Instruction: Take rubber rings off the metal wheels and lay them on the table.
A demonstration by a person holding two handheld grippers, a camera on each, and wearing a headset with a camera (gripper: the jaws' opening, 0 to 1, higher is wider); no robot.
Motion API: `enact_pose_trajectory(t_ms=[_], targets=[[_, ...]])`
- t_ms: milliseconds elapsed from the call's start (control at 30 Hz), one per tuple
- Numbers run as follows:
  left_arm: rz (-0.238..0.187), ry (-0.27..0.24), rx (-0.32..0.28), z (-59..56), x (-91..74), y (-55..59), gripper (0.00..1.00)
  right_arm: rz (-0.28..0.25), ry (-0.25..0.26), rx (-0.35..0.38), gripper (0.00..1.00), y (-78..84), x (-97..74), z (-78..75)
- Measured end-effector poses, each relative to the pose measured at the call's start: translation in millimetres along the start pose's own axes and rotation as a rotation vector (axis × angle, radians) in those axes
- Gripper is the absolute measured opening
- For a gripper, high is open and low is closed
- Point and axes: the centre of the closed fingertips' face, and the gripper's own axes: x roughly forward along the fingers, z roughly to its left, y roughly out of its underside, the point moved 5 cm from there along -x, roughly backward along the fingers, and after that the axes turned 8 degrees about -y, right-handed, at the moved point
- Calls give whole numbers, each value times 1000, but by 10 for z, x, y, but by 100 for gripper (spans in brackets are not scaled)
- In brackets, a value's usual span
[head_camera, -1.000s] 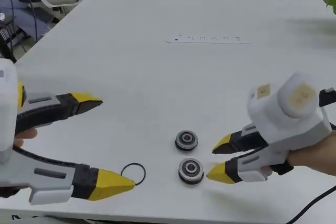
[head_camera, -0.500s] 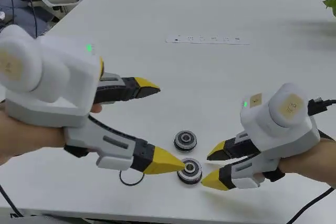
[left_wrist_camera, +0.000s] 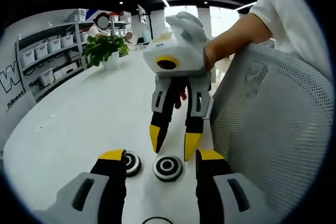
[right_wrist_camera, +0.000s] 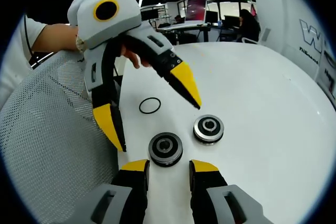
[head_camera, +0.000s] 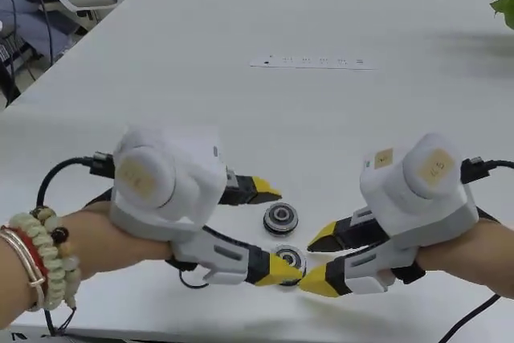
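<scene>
Black rubber ring (right_wrist_camera: pixel 150 105) whole in right gripper view, part-hidden in head view

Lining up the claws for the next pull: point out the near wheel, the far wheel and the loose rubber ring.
near wheel (right_wrist_camera: pixel 166 149), right gripper view, on its face.
far wheel (right_wrist_camera: pixel 208 128), right gripper view, on its face.
loose rubber ring (right_wrist_camera: pixel 150 98), right gripper view, on its band.
</scene>
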Motion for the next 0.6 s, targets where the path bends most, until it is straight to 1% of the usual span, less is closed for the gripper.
enact_pose_trajectory(t_ms=[33, 67, 100, 133, 200, 233, 267, 333, 367, 467, 533, 567, 600], targets=[[13, 2, 4, -10, 16, 32, 46, -3, -2, 3, 28, -1, 5, 3], [14, 0, 5, -13, 28, 41, 44, -5, -4, 4, 28, -3, 8, 6], [14, -1, 3, -13, 38, 48, 43, -8, -5, 5, 28, -4, 15, 9], [10, -4, -12, -12, 57, 50, 42, -8, -6, 6, 28, -3, 18, 10], [9, -2, -15, -21, 86, 54, 39, -12, -10, 8, 28, -4, 33, 16], [11, -2, -12, -25, 107, 61, 37, 4, -7, -4, 27, 13, 42, 13], [13, 1, -11, -28, 120, 68, 35, 8, -6, -9, 26, 19, 49, 12], [17, 17, -32, -44, 136, 85, 31, 13, -7, -14, 26, 29, 52, 19], [17, 16, -33, -44, 136, 86, 28, 14, -4, -21, 25, 27, 52, 17], [25, 8, -21, -37, 137, 109, 27, 11, -8, -22, 25, 20, 58, 18], [33, 3, -33, -29, 140, 126, 26, 10, -7, -26, 25, 16, 62, 24], [50, 4, -43, -30, 144, 151, 24, 11, -7, -27, 25, 16, 64, 24], [57, 4, -46, -31, 148, 164, 23, 12, -4, -33, 25, 18, 67, 22]])
